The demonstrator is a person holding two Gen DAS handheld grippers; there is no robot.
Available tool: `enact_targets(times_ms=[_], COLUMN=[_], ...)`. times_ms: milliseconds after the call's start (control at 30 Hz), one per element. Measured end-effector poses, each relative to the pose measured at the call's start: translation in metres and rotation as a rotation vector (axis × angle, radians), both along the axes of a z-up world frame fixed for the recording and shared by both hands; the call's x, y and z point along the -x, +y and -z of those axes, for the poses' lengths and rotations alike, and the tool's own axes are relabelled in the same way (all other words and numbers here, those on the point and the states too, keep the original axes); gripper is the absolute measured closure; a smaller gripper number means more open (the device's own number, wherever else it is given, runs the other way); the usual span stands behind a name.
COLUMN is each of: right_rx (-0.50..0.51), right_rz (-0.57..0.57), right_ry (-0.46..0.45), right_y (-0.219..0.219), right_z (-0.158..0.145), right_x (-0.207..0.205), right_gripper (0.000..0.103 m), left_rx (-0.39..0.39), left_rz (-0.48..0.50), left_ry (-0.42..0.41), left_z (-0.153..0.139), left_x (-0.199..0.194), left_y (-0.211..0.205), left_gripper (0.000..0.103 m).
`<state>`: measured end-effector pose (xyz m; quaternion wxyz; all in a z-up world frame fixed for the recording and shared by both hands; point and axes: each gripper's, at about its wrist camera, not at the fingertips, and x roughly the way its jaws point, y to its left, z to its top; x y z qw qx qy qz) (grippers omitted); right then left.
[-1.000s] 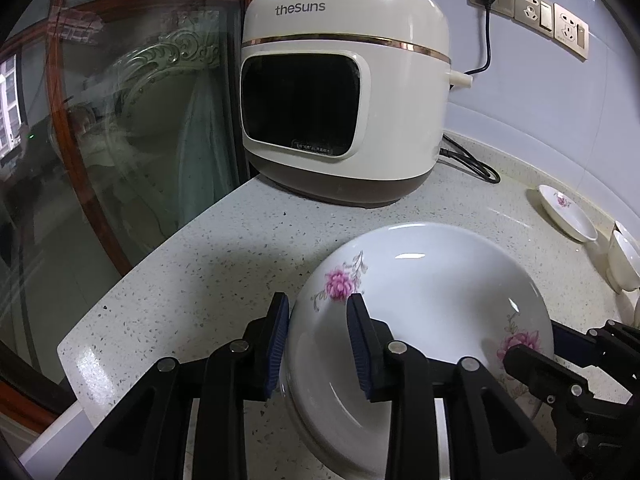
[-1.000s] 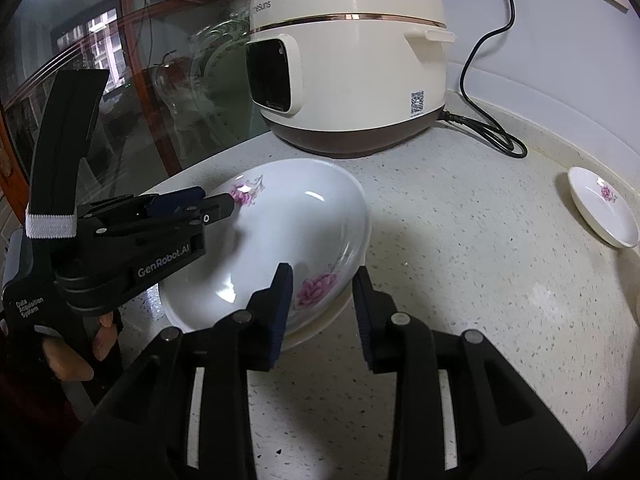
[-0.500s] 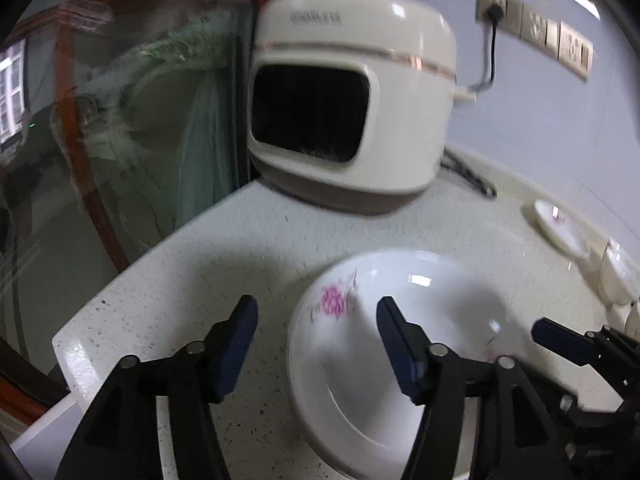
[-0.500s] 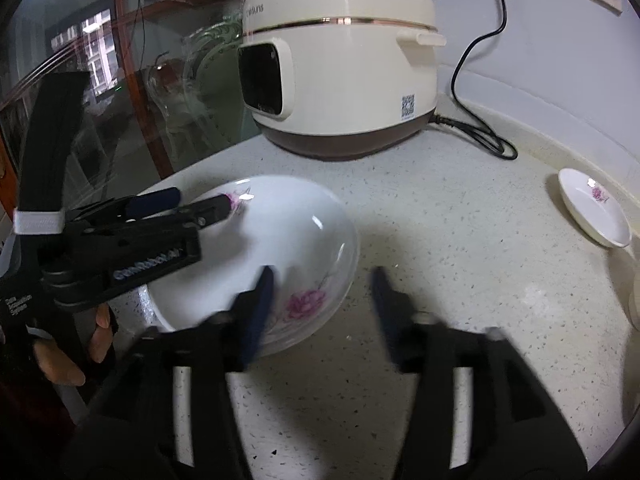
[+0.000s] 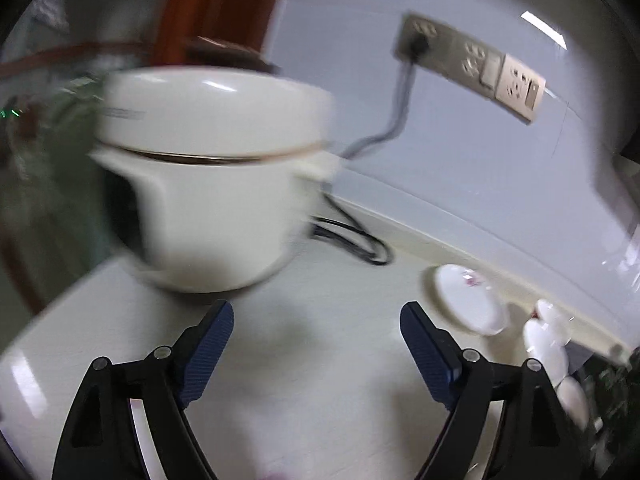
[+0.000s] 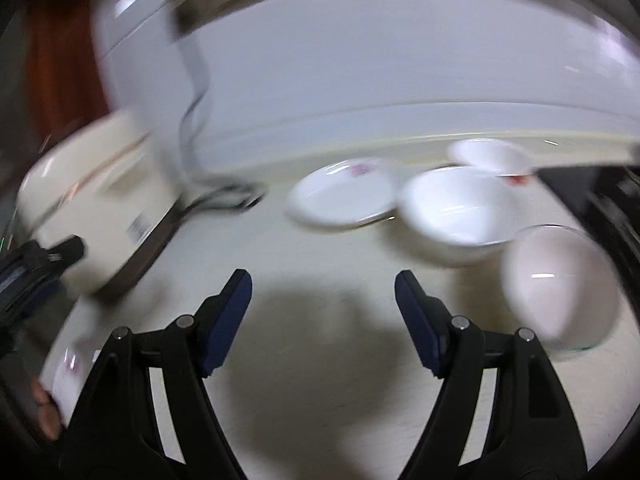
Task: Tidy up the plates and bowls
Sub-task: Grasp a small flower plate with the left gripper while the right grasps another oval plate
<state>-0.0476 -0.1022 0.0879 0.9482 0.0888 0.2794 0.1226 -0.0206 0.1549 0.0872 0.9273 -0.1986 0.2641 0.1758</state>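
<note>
Both views are motion-blurred. My left gripper (image 5: 316, 340) is open and empty above the pale counter. My right gripper (image 6: 323, 308) is open and empty too. A small white plate with a pink flower (image 6: 342, 196) lies at the back by the wall; it also shows in the left wrist view (image 5: 466, 298). Right of it stand a white bowl (image 6: 456, 212), a smaller bowl behind it (image 6: 488, 154) and a pale bowl (image 6: 560, 284) at the right. The large flowered plate shows only as a sliver at the lower left of the right wrist view (image 6: 66, 376).
A cream rice cooker (image 5: 208, 184) stands at the back left, its black cord (image 5: 356, 240) running to wall sockets (image 5: 472, 64). Bowls (image 5: 548, 344) line the right edge of the left wrist view. The left gripper's tip (image 6: 44, 260) shows in the right wrist view.
Both grippers let go of the large flowered plate, opened wide and swung right, toward the small plate and bowls by the wall.
</note>
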Motion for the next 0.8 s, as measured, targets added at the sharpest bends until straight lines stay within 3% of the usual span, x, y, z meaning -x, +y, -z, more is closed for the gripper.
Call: enact_targets(times_ms=[133,300,467,633,700,733,767,800], right_rx=[-0.063,-0.039,-0.023,-0.003,0.004,0.012,0.017,0.021], right_rz=[0.13,0.169,0.153,0.13,0.126,0.128,0.129,0.131], right_ry=[-0.041,-0.105,-0.088,-0.075,-0.07,-0.068,-0.065,-0.064], right_y=[-0.033,-0.034,-0.028,-0.02,-0.019,-0.018,-0.017,-0.017], right_z=[-0.006,-0.015,-0.013,-0.008,-0.005,-0.004,-0.003,-0.002], right_x=[0.001,0.004,-0.001,-0.004,-0.001,-0.002,-0.003,-0.004], right_gripper=[0.025,0.019,0.019,0.019,0.019,0.019,0.019,0.019], left_rx=[0.151,0.216,0.2,0.164,0.133,0.101,0.11,0.125], left_rz=[0.105,0.13,0.138,0.171,0.189,0.211,0.235,0.251], left_ry=[0.103,0.17,0.196,0.179,0.192,0.198,0.202,0.194], left_z=[0.026,0.063,0.085,0.081,0.084,0.084,0.085,0.085], left_x=[-0.095,-0.168,-0.212,-0.229,-0.235,-0.238,-0.239,-0.239], left_y=[-0.024,-0.039,-0.052,-0.061,-0.067,-0.072,-0.073,-0.073], left_gripper=[0.015,0.015,0.016,0.021,0.053,0.064,0.085,0.088])
